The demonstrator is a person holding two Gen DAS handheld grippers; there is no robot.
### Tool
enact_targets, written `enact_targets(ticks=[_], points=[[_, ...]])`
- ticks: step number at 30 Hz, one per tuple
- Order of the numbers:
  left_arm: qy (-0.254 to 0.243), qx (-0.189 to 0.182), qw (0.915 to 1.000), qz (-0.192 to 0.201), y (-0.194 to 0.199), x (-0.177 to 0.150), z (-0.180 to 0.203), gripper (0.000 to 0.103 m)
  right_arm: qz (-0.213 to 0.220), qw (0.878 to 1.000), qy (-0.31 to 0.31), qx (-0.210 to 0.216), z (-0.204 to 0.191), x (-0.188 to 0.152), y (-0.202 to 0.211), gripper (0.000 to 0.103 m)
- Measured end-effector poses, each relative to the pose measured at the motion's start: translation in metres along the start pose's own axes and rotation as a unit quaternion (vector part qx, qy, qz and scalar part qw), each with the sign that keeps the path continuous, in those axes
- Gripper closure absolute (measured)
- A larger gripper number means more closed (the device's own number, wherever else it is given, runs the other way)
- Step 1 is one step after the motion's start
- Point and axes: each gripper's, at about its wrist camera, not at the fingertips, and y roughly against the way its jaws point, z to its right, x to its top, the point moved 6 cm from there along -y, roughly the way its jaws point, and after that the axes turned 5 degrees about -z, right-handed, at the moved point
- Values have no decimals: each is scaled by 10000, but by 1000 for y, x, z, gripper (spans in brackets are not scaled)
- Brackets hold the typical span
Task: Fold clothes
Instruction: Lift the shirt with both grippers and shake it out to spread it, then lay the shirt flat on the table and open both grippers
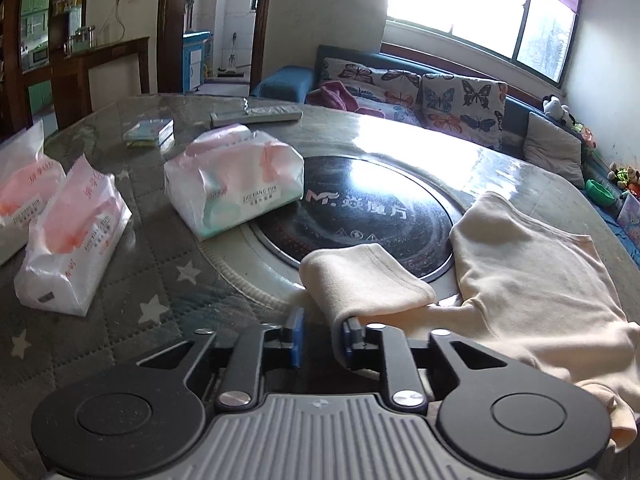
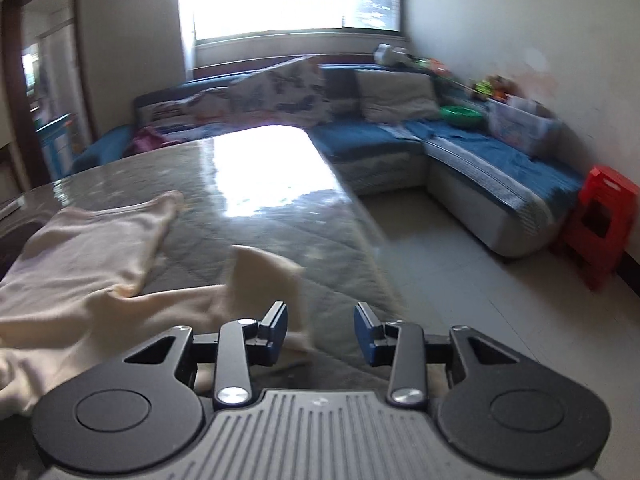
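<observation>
Cream garment (image 1: 532,280) on table (image 1: 132,280), sleeve beside released left claw (image 1: 322,320), right claw (image 2: 320,316) released

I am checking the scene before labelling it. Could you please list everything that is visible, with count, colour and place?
garment: one, cream, spread on the right part of the table, one sleeve folded over the black disc
table: one, grey star-pattern cover under a glossy sheet
black disc: one, set in the table's middle
tissue packs: three, white with pink, left half of the table
remote control: one, grey, far side of the table
small flat packet: one, pale green, near the remote
sofa: one, blue, under the window, with butterfly cushions
stool: one, red, by the right wall
left claw: open, sleeve cloth against its right pad
right claw: open, cloth just beside its left pad
</observation>
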Motion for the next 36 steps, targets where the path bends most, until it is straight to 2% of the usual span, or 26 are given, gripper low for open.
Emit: enact_targets(ticks=[3,5,7,8,10,12,15,19,21,24,26,28,30,33,35,36], points=[[-30,42,9999,91,7,3,-1,59,-36,9983,493,316,-34,2,-11,46],[-24,47,9999,141,12,6,-2,55,-109,9954,926,224,-53,-2,-20,45],[-29,24,9998,193,17,8,-3,54,-134,9925,1217,-30,-60,-4,-29,45],[-34,10,9998,219,19,10,-3,53,-115,9888,1449,-346,-63,-5,-36,45],[-67,-15,9996,268,22,12,-1,51,-72,9862,1555,-561,-62,-6,-40,44],[-102,-39,9995,302,23,15,2,51,-20,9881,1369,-695,-52,-1,-40,39],[-137,-120,9994,304,21,16,9,48,51,9907,791,-1108,-23,7,-37,39],[-223,-266,9991,239,15,16,23,47,100,9851,222,-1703,19,11,-30,39],[-294,-354,9988,192,12,15,33,47,241,9838,161,-1767,26,12,-20,39],[-415,-510,9978,128,7,13,49,47,521,9894,315,-1318,8,18,-4,39],[-502,-615,9968,79,3,11,62,47,455,9925,583,-973,-8,22,-6,37],[-583,-712,9957,58,1,10,74,47,268,9955,684,-595,-24,18,-16,25],[-633,-806,9947,35,-1,9,85,47,62,9968,744,-279,-38,11,-26,24],[-787,-973,9921,-37,-4,7,100,47,-137,9943,1023,-273,-52,1,-39,24],[-927,-1053,9901,-79,-6,6,112,47,-103,9919,1202,-387,-55,-3,-44,23],[-992,-1100,9889,-91,-7,4,118,47,-62,9906,1234,-589,-51,-1,-43,23]])
